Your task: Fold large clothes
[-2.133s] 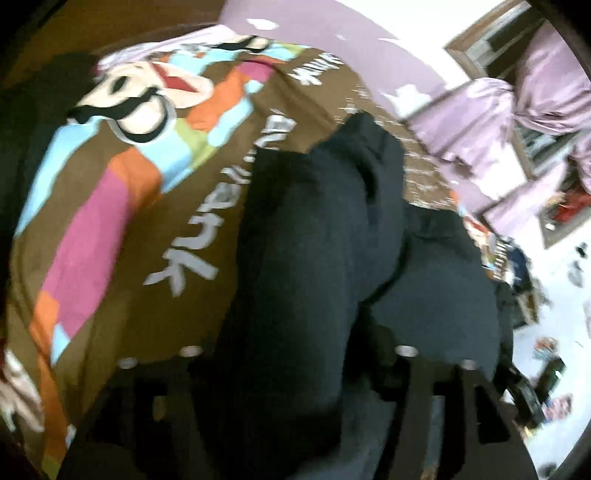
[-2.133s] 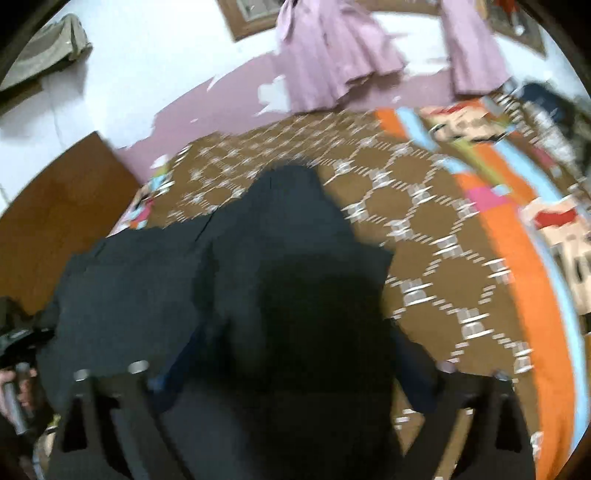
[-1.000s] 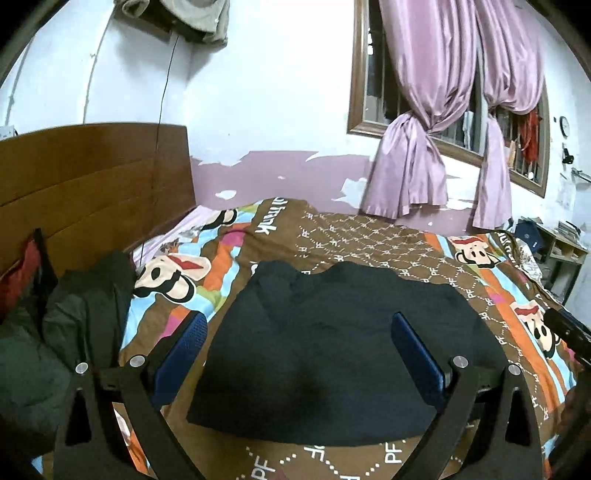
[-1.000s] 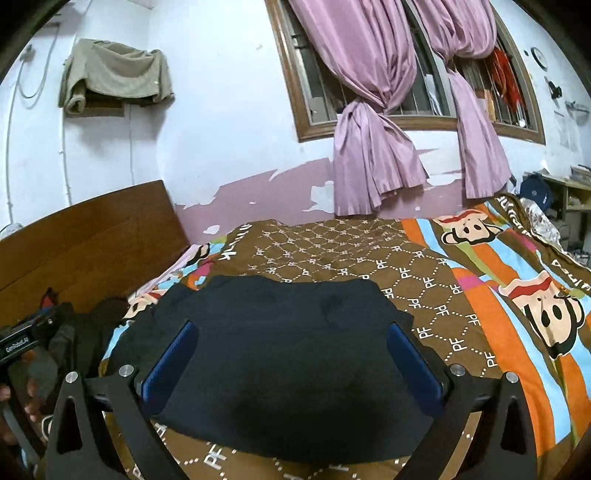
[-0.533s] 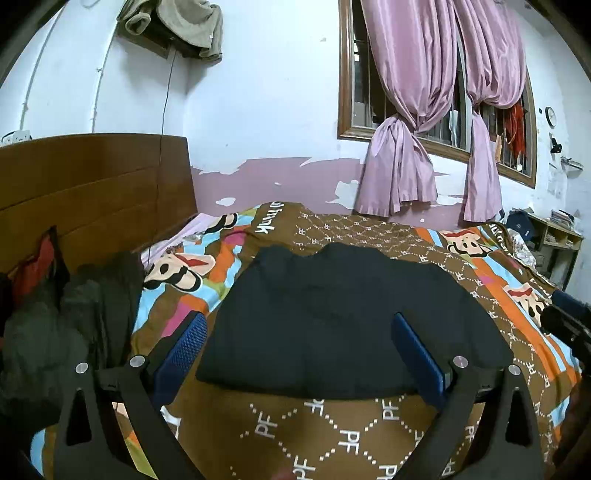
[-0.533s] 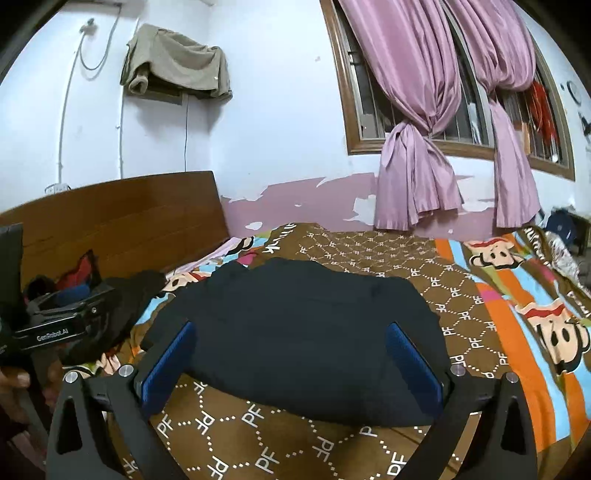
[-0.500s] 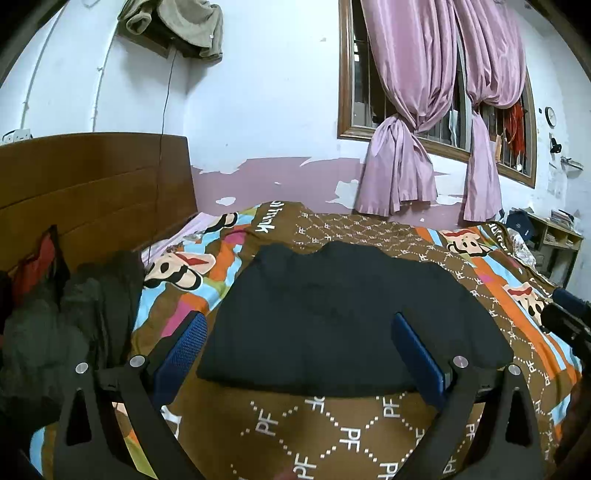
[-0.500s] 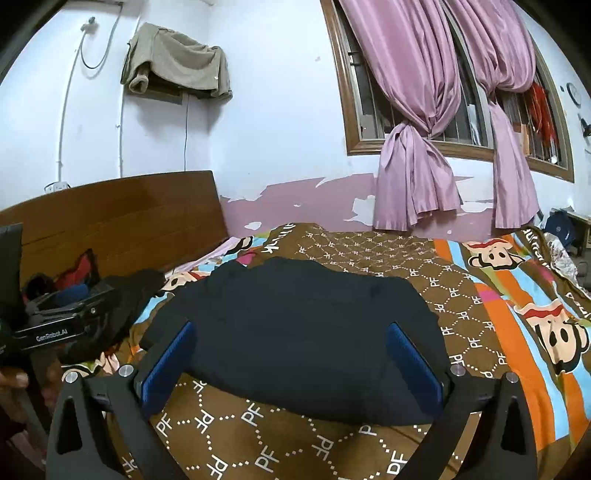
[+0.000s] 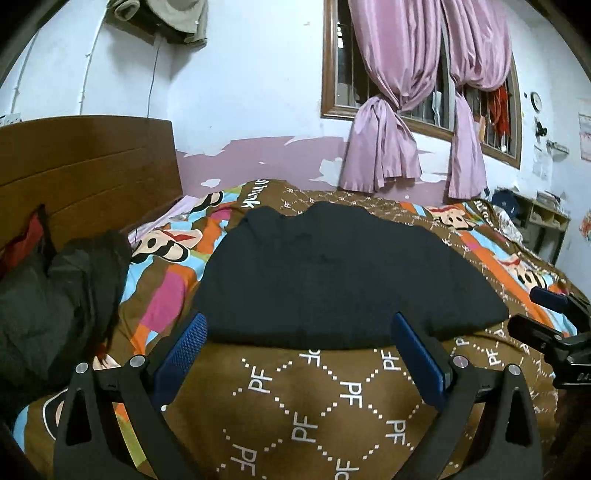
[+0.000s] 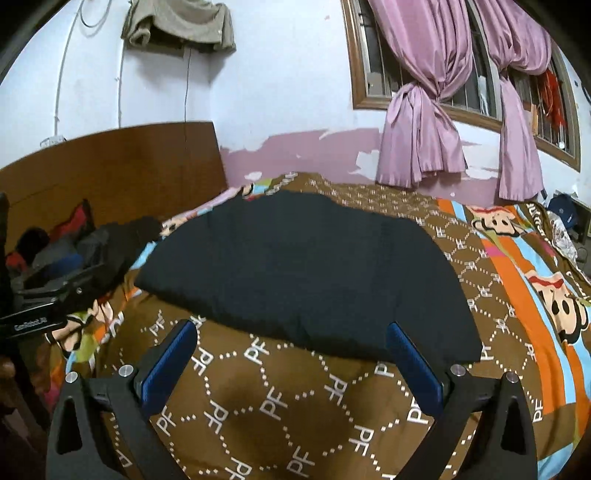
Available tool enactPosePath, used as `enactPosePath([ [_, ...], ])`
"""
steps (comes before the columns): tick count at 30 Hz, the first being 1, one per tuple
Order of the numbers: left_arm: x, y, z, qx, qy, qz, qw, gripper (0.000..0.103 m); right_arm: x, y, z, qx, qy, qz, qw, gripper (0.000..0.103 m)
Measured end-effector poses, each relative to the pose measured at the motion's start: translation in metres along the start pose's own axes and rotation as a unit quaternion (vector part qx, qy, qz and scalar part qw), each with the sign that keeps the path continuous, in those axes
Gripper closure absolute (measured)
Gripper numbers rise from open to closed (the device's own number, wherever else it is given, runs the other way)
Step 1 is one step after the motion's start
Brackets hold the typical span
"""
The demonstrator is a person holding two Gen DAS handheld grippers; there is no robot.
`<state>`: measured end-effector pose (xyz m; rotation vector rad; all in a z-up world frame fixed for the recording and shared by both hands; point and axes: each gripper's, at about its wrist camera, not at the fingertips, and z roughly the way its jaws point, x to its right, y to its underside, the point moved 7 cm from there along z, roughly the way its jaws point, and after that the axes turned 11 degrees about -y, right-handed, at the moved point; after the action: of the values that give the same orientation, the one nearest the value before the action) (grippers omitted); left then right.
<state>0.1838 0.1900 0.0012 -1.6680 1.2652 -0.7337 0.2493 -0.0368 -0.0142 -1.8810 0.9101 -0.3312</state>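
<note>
A black garment [image 9: 343, 273] lies folded flat on the brown patterned bedspread [image 9: 314, 413], also in the right wrist view as the black garment [image 10: 306, 273]. My left gripper [image 9: 299, 354] hangs open above the bedspread, just in front of the garment's near edge, with nothing between its blue pads. My right gripper [image 10: 291, 358] is open too, pulled back from the same edge and holding nothing. The right gripper's black body [image 9: 554, 332] shows at the right rim of the left wrist view; the left one [image 10: 48, 299] shows at the left rim of the right wrist view.
A heap of dark clothes [image 9: 55, 291] lies at the bed's left by the wooden headboard [image 9: 88, 170]. Purple curtains [image 9: 410, 122] hang at a barred window behind. A shelf with clutter [image 9: 539, 218] stands far right. A cloth [image 10: 177, 22] hangs on the wall.
Both grippers let go of the black garment, opened and drew back toward the bed's near edge. The garment now lies flat and farther from both cameras.
</note>
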Motion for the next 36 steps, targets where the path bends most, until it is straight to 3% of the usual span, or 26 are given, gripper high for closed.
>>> enactPosePath([
  [36,-0.001,0.017,0.004,-0.009,0.004,0.017,0.9998,0.005,0.015,0.007,0.002,-0.012,0.01,0.033,0.999,0.0],
])
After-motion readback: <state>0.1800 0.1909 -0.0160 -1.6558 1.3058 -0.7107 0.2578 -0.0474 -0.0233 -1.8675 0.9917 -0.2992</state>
